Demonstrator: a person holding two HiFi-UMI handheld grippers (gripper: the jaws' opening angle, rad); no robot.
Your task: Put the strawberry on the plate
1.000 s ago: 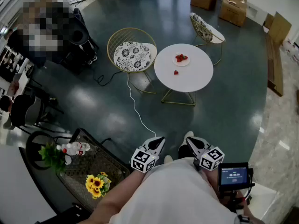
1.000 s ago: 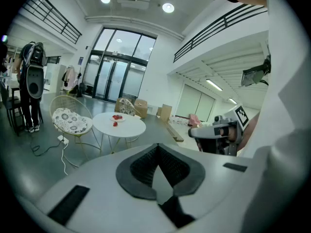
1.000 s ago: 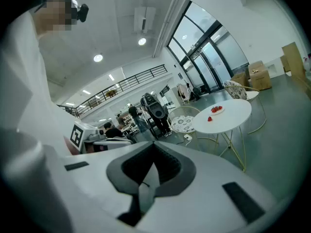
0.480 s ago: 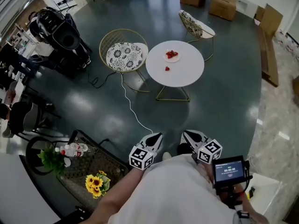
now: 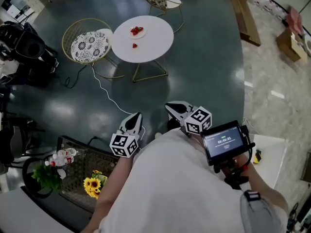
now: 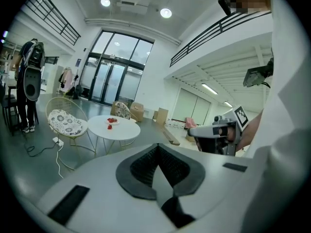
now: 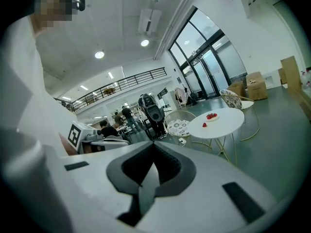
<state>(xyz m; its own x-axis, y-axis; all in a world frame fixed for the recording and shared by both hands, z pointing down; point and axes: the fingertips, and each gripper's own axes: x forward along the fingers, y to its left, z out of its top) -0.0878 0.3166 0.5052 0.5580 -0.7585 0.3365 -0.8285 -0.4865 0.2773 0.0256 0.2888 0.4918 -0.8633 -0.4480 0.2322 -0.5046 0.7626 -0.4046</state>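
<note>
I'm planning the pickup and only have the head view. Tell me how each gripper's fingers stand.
Observer: The left gripper has its fingers together, with nothing between them.
Operator: Now the right one.
Observer: The right gripper has its fingers together too, and it is empty.
Operator: Report what stands beyond the table.
Observer: In the left gripper view, tall glass doors stand behind the table.
</note>
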